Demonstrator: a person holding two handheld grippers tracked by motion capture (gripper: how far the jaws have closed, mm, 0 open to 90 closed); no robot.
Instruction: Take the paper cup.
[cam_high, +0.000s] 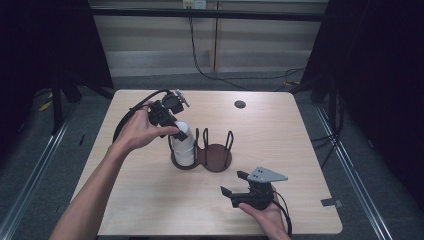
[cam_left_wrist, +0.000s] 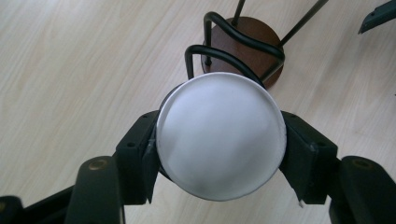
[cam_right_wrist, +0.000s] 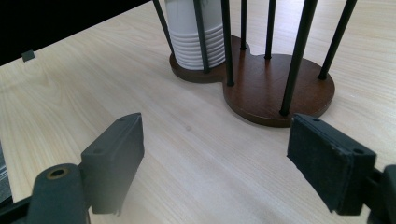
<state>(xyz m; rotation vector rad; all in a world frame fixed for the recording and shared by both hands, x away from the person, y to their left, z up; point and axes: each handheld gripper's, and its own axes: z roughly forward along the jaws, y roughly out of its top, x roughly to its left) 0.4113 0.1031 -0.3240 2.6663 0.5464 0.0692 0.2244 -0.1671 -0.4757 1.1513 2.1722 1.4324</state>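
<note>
Pale wood-grain table (cam_high: 150, 210) under dark surroundings, with grey floor and trailing cables beyond its far edge. Nearest the person, the right claw (cam_high: 234, 184) rests low over the table's near right part, its jaws spread with nothing between them, aimed at the holder. In the right gripper view the pads (cam_right_wrist: 116, 158) stand well apart above bare wood. Mid-table stands a brown two-bay cup holder (cam_high: 216, 159) with black wire uprights; its left bay carries a stack of white paper cups (cam_high: 184, 147), its right bay is bare. At the stack, the left claw (cam_left_wrist: 219, 149) pinches the top cup (cam_left_wrist: 220, 140) on both sides, directly above the left bay.
</note>
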